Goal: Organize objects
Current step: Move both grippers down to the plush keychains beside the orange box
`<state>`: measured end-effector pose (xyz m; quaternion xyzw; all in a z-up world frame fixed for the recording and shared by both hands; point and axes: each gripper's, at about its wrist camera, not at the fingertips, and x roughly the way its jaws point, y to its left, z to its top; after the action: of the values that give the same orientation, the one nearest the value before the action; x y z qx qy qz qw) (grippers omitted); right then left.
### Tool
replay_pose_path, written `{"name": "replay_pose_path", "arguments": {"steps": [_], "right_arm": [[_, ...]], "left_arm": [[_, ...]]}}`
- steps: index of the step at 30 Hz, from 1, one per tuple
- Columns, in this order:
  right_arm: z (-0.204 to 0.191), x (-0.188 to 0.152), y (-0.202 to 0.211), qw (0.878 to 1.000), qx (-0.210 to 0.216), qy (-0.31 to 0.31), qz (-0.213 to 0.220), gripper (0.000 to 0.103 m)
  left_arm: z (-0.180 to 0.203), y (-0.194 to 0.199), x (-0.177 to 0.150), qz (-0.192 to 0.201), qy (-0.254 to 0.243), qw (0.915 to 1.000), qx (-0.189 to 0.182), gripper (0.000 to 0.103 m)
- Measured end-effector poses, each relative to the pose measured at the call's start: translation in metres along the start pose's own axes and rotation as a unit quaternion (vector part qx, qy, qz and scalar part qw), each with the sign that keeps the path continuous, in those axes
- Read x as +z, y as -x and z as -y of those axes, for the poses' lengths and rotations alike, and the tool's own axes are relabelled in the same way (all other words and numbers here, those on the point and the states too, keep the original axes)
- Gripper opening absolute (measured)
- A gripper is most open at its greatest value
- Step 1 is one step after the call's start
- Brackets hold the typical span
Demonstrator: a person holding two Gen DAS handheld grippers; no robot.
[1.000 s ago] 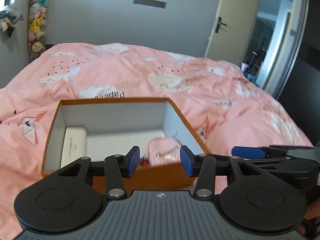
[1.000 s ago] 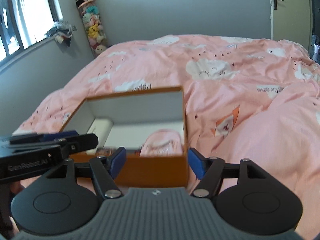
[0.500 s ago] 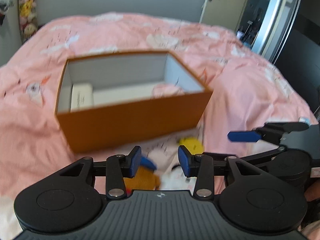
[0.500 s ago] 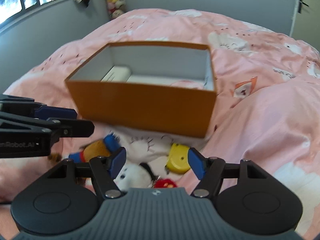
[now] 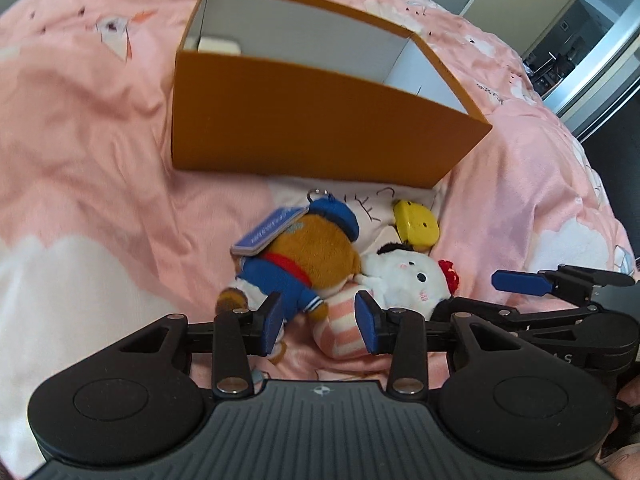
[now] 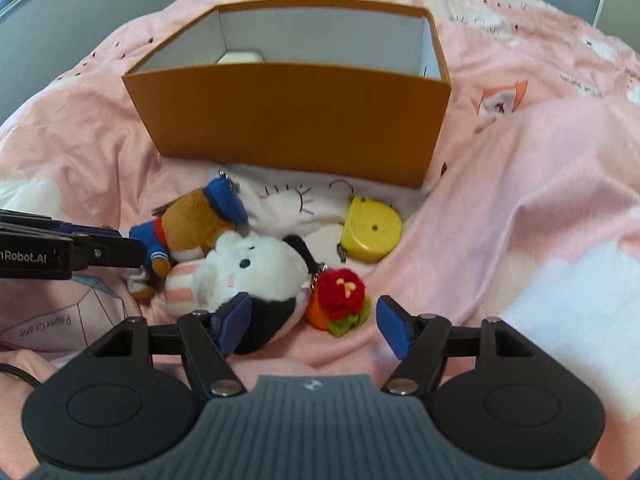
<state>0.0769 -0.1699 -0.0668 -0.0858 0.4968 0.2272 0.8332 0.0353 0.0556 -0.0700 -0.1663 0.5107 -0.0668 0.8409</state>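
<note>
An open orange box [image 5: 312, 120] [image 6: 296, 116] stands on the pink bedspread, with a white item [image 6: 240, 57] inside at its far left. In front of it lie a brown plush in a blue sailor outfit [image 5: 304, 256] [image 6: 188, 228], a white and black plush [image 5: 408, 276] [image 6: 252, 272], a yellow tape measure [image 5: 416, 222] [image 6: 370, 230] and a red knitted flower [image 6: 340, 292]. My left gripper [image 5: 320, 320] is open and empty just above the brown plush's lower end. My right gripper [image 6: 312, 320] is open and empty over the white plush and the flower.
The pink bedspread [image 6: 540, 200] is rumpled, with a raised fold to the right of the toys. An open door [image 5: 560, 20] is at the far right. The right gripper's fingers [image 5: 520, 282] show in the left view, and the left gripper's body [image 6: 60, 254] in the right view.
Both grippers have pulled back from over the box and tilted down toward the toys in front of it. Both stay open and empty.
</note>
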Motion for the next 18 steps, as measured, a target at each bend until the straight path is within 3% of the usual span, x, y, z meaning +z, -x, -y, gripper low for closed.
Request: {"name": "replay_pose_path", "arguments": {"steps": [5,10,14,18], "right_arm": [[-0.002,0.000,-0.003,1.000,0.003,0.006,-0.004,0.073],[-0.012,0.001,0.005,0.999,0.022,0.032,0.019,0.064],[-0.025,0.000,-0.001,0.997,0.060,0.047,-0.022,0.059],[-0.024,0.001,-0.026,0.995,0.060,0.028,-0.081,0.062]], "left_arm": [[0.002,-0.006,-0.001,-0.009,-0.004,0.9998,-0.015,0.046],[0.008,-0.004,0.000,0.005,-0.021,0.9998,-0.002,0.046],[0.014,-0.005,0.000,0.003,-0.047,0.9988,0.015,0.046],[0.019,-0.010,-0.003,-0.006,-0.063,0.9980,0.010,0.046]]}}
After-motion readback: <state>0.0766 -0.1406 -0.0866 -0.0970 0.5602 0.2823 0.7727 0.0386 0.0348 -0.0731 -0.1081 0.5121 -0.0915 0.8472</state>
